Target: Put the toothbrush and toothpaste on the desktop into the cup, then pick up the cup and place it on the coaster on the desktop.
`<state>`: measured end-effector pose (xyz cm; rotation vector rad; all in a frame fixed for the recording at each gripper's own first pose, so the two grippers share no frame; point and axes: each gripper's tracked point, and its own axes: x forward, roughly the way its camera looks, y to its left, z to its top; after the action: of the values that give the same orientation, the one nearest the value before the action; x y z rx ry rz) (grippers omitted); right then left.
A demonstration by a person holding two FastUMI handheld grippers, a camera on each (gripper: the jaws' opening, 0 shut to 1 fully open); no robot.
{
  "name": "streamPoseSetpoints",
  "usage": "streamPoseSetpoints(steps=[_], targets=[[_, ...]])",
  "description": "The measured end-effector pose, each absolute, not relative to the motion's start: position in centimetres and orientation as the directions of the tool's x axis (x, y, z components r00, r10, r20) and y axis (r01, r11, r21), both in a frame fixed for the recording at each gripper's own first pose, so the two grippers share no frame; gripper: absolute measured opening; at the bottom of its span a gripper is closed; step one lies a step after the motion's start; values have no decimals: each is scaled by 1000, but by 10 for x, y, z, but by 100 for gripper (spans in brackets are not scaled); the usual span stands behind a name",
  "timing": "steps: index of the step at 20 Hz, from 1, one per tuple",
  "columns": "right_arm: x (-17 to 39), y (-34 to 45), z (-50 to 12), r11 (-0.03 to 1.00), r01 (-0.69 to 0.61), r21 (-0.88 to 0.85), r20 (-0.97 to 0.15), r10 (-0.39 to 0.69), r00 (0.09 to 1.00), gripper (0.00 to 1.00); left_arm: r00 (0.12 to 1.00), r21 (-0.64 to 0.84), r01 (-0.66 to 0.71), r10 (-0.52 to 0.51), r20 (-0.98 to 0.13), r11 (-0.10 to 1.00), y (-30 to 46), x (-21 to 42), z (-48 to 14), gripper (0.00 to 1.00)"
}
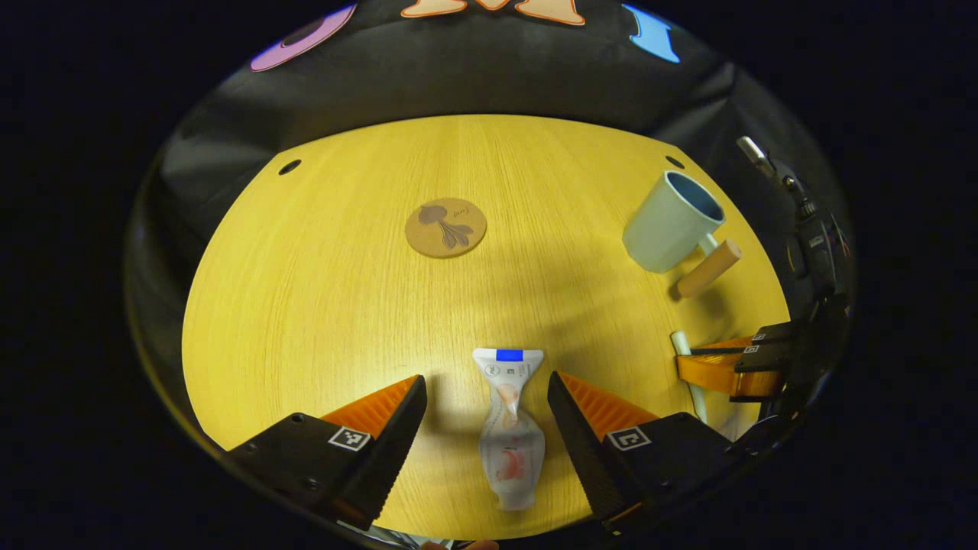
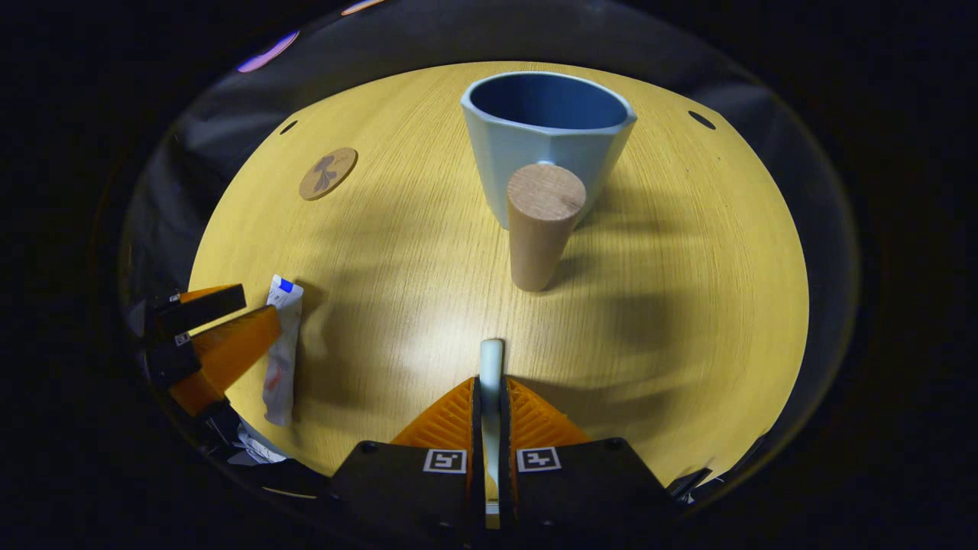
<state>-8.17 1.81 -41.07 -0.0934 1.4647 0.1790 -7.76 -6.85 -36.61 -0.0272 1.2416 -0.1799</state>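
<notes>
Yellow wood surface point(image 1: 321, 305) carries the coaster point(image 1: 445, 228) far left. My left claw point(image 1: 487, 409) is spread around the flat-lying toothpaste point(image 1: 510, 428). My right claw point(image 2: 490, 397) pinches the toothbrush point(image 2: 490, 367), the cup point(image 2: 546, 130) beyond.

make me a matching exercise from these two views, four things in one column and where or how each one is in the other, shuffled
Things:
1. toothpaste
2. toothbrush
3. cup
4. coaster

States:
A. stands upright on the desktop with nothing in it, its wooden handle toward the right gripper
B. lies flat on the desktop between the open fingers of the left gripper
C. bare, with nothing on it, far from both grippers
D. clamped between the fingers of the right gripper

Pairs: 1-B, 2-D, 3-A, 4-C
</notes>
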Motion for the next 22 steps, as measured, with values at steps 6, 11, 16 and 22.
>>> streamPoseSetpoints(steps=[6,11,16,22], targets=[[-82,18,-411,984,-167,59,-993,75,94,10,240,-106,150,-140,-961,983,-74,-85,-383,95],[-82,18,-411,984,-165,66,-992,83,96,10,210,-83,203,-126,-969,976,-76,-85,-388,93],[-80,20,-410,983,-168,68,-991,86,100,10,204,-99,260,-155,-967,961,-85,-84,-387,51],[-80,20,-408,979,-195,60,-989,85,120,7,238,-127,214,-177,-955,969,-85,-81,-387,10]])
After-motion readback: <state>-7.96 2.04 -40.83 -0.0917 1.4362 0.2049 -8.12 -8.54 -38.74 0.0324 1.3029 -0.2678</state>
